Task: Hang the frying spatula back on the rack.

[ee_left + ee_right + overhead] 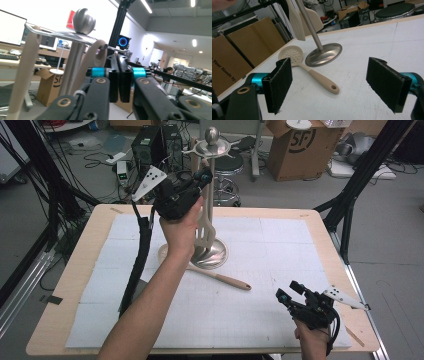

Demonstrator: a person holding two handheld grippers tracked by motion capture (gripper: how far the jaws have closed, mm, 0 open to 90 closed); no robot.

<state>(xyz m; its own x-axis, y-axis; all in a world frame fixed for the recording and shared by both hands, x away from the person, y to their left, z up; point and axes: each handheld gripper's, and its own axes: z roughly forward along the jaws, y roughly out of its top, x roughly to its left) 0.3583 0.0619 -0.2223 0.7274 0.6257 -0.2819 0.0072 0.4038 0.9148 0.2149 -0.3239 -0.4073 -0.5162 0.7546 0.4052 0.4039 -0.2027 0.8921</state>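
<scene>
While the left tongs stand pressed together and empty just beside the stand's top hooks, a spatula hangs below them from the stand — the right tongs, spread apart, sit well away; a skimmer lies by the stand's base.

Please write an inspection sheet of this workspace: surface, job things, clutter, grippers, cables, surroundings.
Surface: wooden table under a white mat.
Job things: metal rack upright, slotted turner hanging on it; skimmer flat on the mat, head by the rack's base.
Clutter: nothing seen.
Grippers: left gripper raised at the rack's top, jaws shut, nothing between them; right gripper open, empty, low over the mat.
Cables: sleeved cable hangs from the left gripper.
Surroundings: boxes, stool, floor wires.
</scene>
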